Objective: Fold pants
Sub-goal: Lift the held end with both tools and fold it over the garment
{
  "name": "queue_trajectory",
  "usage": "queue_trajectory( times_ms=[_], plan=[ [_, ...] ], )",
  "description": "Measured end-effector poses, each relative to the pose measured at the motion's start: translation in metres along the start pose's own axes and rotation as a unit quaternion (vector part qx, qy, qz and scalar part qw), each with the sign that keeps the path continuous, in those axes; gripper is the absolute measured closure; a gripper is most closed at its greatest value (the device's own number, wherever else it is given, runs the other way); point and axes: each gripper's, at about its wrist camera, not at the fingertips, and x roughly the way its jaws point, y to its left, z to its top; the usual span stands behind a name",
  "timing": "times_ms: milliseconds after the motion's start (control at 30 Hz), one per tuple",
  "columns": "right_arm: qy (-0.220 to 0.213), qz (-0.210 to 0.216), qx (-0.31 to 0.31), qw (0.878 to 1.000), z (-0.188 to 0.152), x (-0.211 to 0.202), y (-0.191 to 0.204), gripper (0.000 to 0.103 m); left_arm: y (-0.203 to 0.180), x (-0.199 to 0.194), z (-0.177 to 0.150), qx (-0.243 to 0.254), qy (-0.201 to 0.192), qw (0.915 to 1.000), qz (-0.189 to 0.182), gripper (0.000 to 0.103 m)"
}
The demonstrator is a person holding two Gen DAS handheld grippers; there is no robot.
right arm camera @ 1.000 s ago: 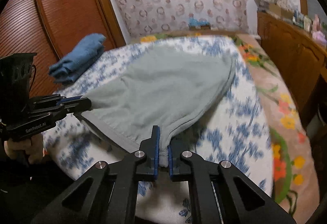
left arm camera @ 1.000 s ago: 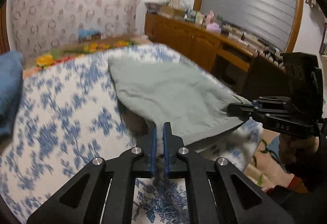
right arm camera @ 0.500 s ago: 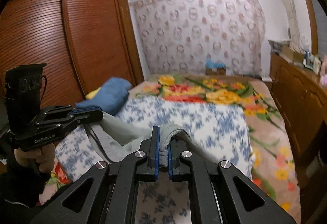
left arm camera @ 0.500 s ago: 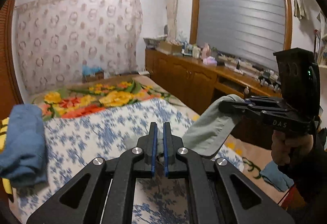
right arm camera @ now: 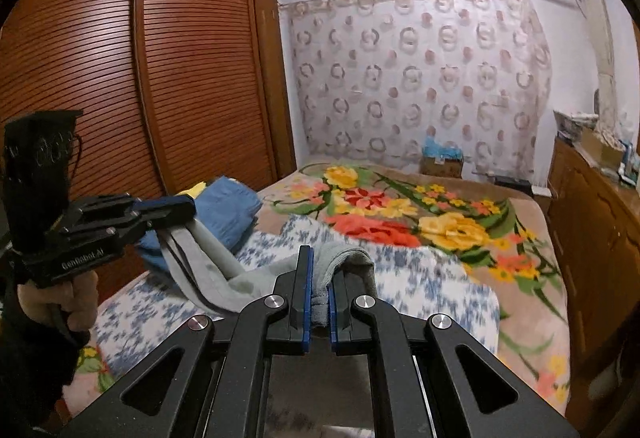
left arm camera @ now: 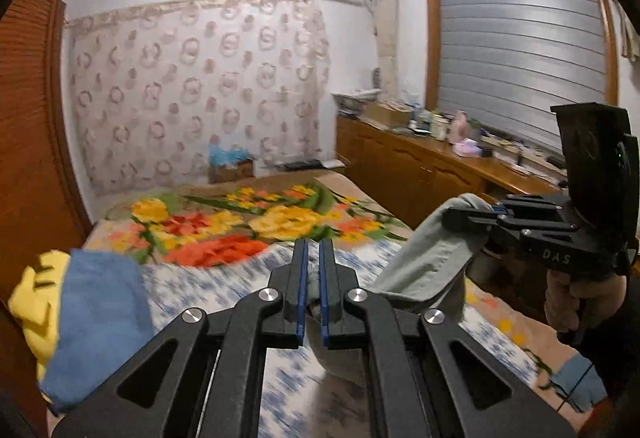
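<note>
up above the bed [left arm camera: 224, 290], the left gripper [left arm camera: 313, 270] and right gripper [right arm camera: 319, 278] each pinch tight the gray pants [left arm camera: 432, 258].

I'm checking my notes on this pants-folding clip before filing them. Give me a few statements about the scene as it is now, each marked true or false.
1. Both grippers are clamped on the grey pants. True: the left gripper and the right gripper each pinch grey cloth.
2. The pants lie flat on the bed. False: they hang lifted between the two grippers, above the blue-and-white sheet.
3. A folded blue garment lies on the bed near the wardrobe. True.
4. The window blind is rolled up. False: it is down, covering the window.
5. The flowered blanket is plain brown. False: it bears yellow and red flowers.
</note>
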Motion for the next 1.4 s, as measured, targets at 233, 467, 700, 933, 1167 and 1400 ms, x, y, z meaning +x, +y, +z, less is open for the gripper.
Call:
queue_trajectory(
  times_ms=[233, 467, 700, 933, 1167, 1400],
  plan=[
    [-0.032, -0.001, 0.013, 0.999, 0.038, 0.053, -0.003, 0.097, 0.03, 0.004, 0.034, 0.008, -0.024, 0.999, 0.036, 0.097],
    [0.031, 0.0, 0.02, 0.999, -0.017, 0.101, 0.001, 0.097, 0.04, 0.02, -0.013, 0.011, 0.018, 0.9991, 0.038, 0.097],
    [0.105, -0.016, 0.028, 0.994, -0.069, 0.136, 0.0, 0.097, 0.025, 0.029, -0.062, 0.022, 0.071, 0.9969, 0.025, 0.097],
    [0.124, -0.004, 0.014, 0.992, -0.078, 0.131, 0.018, 0.097, 0.009, -0.001, -0.079, 0.032, 0.07, 0.9968, 0.02, 0.097],
    [0.131, 0.012, 0.012, 0.991, -0.092, 0.107, 0.026, 0.097, 0.007, -0.015, -0.105, 0.026, 0.082, 0.9963, 0.01, 0.097],
    [0.141, 0.021, 0.019, 0.99, -0.105, 0.1, 0.027, 0.097, 0.009, -0.019, -0.118, 0.017, 0.087, 0.9961, 0.001, 0.097]
  ],
)
